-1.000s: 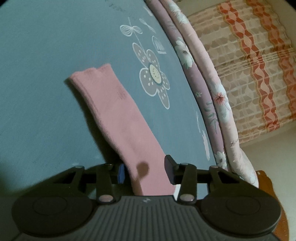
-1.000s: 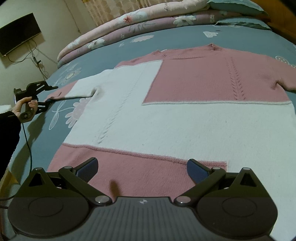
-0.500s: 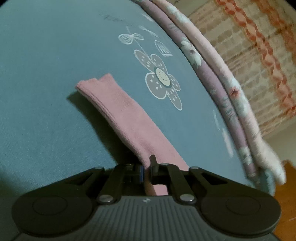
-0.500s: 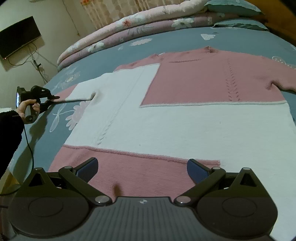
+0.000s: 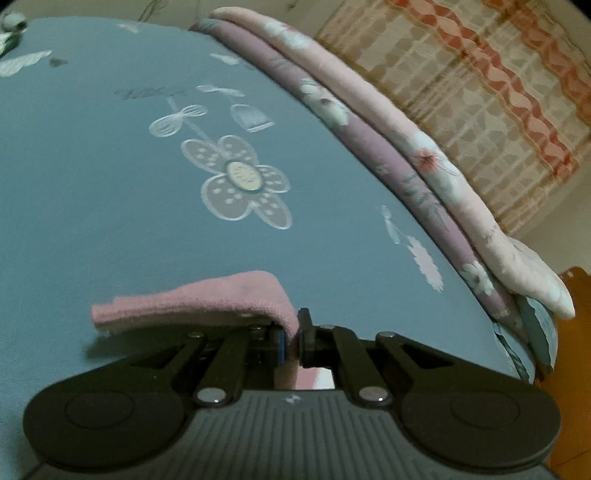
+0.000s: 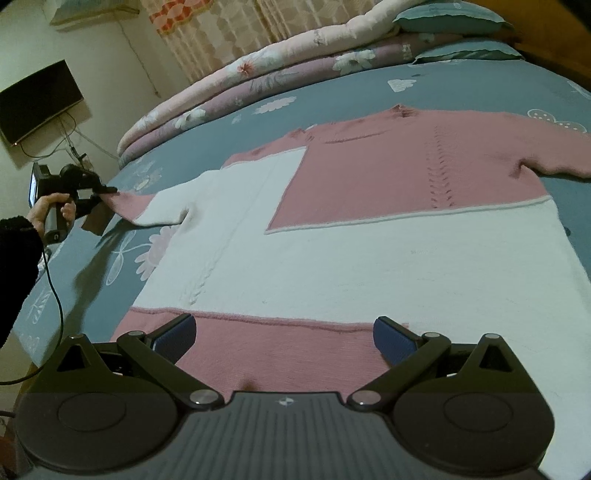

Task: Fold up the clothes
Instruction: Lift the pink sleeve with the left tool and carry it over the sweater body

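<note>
A second ago my left gripper stood open around the pink sleeve lying flat; now its fingers are clamped on that sleeve, which is lifted off the bedspread and draped sideways over the fingers. My right gripper is unchanged: fingers wide apart, nothing between them, above the pink hem of the sweater. The sweater lies spread flat on the blue flowered bedspread. Folded quilts run along the far edge, with pillows at one end. A patterned curtain hangs behind; a dark screen is mounted on the wall.
</note>
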Tool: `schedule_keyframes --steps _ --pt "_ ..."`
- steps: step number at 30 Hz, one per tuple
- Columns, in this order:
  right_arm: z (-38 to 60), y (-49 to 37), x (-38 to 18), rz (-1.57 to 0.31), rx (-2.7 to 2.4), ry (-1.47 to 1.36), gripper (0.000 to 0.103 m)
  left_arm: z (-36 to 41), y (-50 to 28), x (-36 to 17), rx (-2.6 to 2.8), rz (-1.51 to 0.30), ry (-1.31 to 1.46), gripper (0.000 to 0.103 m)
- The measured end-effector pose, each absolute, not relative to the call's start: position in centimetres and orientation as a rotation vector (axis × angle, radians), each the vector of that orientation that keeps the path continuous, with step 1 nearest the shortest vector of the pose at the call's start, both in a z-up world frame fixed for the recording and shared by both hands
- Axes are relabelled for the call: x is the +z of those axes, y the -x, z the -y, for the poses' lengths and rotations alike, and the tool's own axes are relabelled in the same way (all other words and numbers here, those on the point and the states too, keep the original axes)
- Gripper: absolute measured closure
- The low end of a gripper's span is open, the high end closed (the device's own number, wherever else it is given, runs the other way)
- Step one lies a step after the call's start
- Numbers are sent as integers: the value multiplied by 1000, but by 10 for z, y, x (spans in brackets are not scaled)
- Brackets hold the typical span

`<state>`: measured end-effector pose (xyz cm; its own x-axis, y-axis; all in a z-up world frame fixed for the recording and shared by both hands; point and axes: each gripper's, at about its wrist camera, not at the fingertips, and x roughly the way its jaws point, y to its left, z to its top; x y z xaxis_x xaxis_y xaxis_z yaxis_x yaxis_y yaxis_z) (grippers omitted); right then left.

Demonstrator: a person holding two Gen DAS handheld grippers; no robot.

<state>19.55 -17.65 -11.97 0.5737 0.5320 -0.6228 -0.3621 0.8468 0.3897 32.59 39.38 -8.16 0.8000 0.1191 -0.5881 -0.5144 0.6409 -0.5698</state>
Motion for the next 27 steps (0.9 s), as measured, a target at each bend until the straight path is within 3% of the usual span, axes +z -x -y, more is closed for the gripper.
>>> schedule_keyframes --steps 27 --pt "175 -175 -104 -848 542 -86 0 -265 -364 -7 197 -637 437 99"
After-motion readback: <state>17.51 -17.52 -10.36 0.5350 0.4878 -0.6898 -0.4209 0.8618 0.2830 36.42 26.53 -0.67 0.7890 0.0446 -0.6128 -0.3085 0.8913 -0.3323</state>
